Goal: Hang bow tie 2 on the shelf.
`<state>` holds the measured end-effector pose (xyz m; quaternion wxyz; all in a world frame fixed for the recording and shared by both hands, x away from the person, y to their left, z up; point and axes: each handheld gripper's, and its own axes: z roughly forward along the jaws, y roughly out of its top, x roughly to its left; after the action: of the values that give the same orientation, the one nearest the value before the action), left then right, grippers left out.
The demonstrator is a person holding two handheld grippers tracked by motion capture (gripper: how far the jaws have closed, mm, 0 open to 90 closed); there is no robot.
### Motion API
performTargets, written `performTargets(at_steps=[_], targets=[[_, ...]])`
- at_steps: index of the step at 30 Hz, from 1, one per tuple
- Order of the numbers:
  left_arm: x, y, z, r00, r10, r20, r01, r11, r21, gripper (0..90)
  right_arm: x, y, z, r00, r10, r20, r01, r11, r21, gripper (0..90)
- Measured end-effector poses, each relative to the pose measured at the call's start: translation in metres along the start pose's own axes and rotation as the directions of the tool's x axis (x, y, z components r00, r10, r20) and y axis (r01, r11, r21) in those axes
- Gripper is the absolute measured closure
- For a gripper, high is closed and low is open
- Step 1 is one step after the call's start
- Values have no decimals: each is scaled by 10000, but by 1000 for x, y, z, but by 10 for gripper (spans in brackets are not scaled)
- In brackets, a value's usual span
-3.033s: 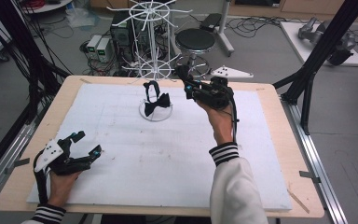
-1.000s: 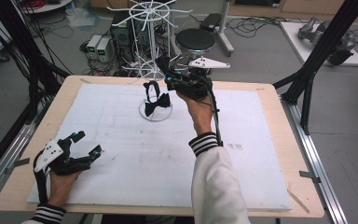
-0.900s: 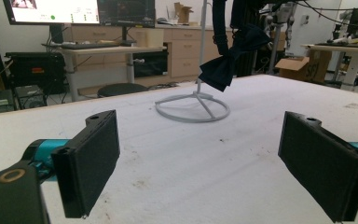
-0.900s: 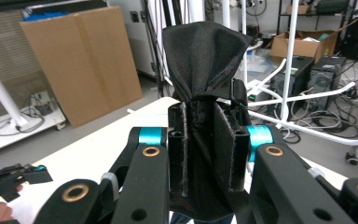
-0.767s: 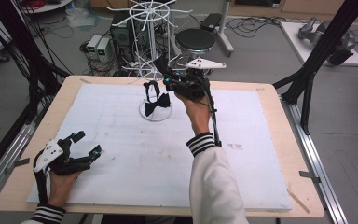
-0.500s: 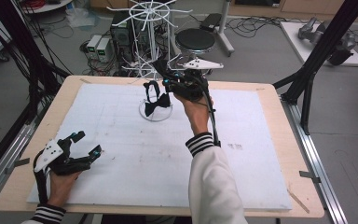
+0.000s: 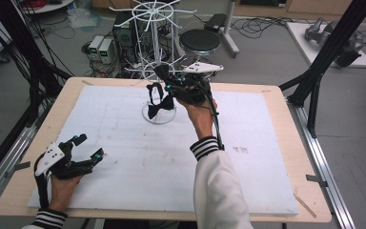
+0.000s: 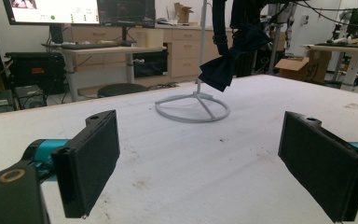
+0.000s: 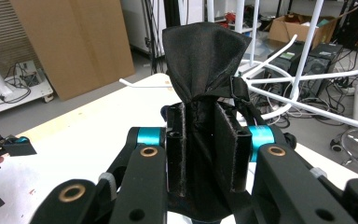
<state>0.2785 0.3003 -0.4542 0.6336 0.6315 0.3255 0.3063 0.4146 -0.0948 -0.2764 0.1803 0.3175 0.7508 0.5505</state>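
1. At about 7 o'clock on the bench (image 7: 276, 143), whose wooden edge frames a matte white, scuffed sheet, the left gripper (image 7: 78, 151) rests in the person's hand with its flat black rectangular jaws standing wide and nothing between them.
2. Toward 12 o'clock stands a thin white wire stand (image 7: 158, 114) with a ring-shaped base; a dark, soft fabric bow tie (image 7: 161, 104) hangs on it, its strap looped above.
3. Just beside it, at roughly 1 o'clock, the right gripper (image 7: 164, 81) has its jaws narrowed onto the cloth; the right gripper view shows the bow tie (image 9: 205, 93) pinched at its gathered knot, one puffed wing rising above the jaws.
4. Compared with three seconds ago, the right gripper has shifted left from beside the stand to the bow tie; the left gripper has kept its place.
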Motion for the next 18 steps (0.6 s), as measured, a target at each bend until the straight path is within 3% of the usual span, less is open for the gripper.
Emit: performTargets(at_steps=[18], targets=[[0, 0, 0, 10000, -23, -4, 23, 10000, -14, 129, 4, 1, 0, 9994, -351, 43, 350, 9992, 179, 660]])
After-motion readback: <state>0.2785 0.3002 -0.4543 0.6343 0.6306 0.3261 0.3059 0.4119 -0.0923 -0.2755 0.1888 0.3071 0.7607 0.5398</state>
